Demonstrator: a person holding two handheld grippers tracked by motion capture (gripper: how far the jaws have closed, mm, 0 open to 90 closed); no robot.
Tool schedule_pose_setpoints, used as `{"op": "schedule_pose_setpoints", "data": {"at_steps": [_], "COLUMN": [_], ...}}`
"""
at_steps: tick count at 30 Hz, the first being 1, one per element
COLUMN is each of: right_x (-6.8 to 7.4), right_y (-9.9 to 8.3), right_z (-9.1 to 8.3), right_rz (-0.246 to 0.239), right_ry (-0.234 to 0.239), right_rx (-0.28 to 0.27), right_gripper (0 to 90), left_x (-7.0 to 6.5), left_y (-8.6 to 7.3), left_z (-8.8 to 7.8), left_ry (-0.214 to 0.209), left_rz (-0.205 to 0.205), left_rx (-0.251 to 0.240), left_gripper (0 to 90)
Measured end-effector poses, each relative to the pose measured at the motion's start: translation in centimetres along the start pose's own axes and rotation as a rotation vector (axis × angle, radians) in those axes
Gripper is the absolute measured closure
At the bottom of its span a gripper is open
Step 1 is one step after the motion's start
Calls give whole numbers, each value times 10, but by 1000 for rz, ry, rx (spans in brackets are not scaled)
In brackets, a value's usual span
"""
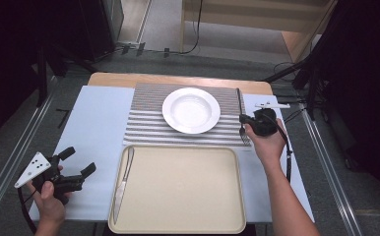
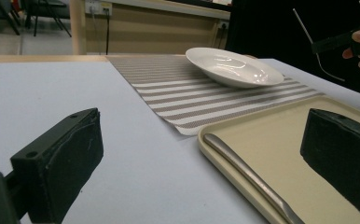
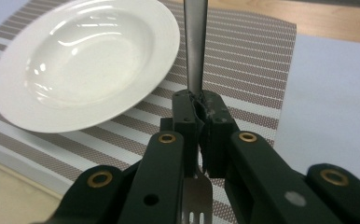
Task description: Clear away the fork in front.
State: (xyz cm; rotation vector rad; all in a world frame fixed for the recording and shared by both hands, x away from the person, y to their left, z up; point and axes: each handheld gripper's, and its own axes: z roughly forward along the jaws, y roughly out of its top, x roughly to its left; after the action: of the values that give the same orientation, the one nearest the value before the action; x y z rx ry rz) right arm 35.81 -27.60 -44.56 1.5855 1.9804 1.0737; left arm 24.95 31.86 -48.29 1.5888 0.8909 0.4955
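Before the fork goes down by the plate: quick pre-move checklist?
1. Right tongs shut on fork: ok.
2. Fork lifted off the striped mat: ok, seen from the left gripper view.
3. Mat strip right of the plate free for the fork: ok.
4. Left tongs open and holding nothing: ok.
5. Knife lying in the tray, untouched: ok.
6. How firm the grip is: cannot tell.

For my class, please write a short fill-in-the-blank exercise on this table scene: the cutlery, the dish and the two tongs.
1. The right tongs are shut on a ____.
2. The knife lies inside the beige ____.
3. The white plate rests on a ____ placemat.
4. The left tongs hold nothing, and their jaws are ____.

Missing words: fork; tray; striped; open
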Motion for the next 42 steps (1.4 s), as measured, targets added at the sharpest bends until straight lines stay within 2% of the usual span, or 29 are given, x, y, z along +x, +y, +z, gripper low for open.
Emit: {"op": "schedule_pose_setpoints", "data": {"at_steps": [5,14,22,29,37,42], "right_x": [6,23,35,48,59,67], "right_y": [-9,-24,-36,-49,-67,-76], "right_z": [-16,-36,-45,-54,-59,-60], "right_rz": [-2,-36,-33,-55,-67,-74], "right_ry": [35,91,121,162,216,247], "right_rx": [-67,-125,-161,-184,-189,-191], "right_gripper": [847,847,847,847,847,846], "left_x": [-9,-28,-43,-60,-83,-96], "left_y": [4,15,23,32,36,40], "left_z": [5,16,29,45,66,82], "left_ry": [-20,-69,-98,-123,-167,-202], "left_rz": [18,47,55,30,47,16], "left_rx": [4,-2,-1,-2,21,21], "left_gripper": [0,0,0,0,0,0]}}
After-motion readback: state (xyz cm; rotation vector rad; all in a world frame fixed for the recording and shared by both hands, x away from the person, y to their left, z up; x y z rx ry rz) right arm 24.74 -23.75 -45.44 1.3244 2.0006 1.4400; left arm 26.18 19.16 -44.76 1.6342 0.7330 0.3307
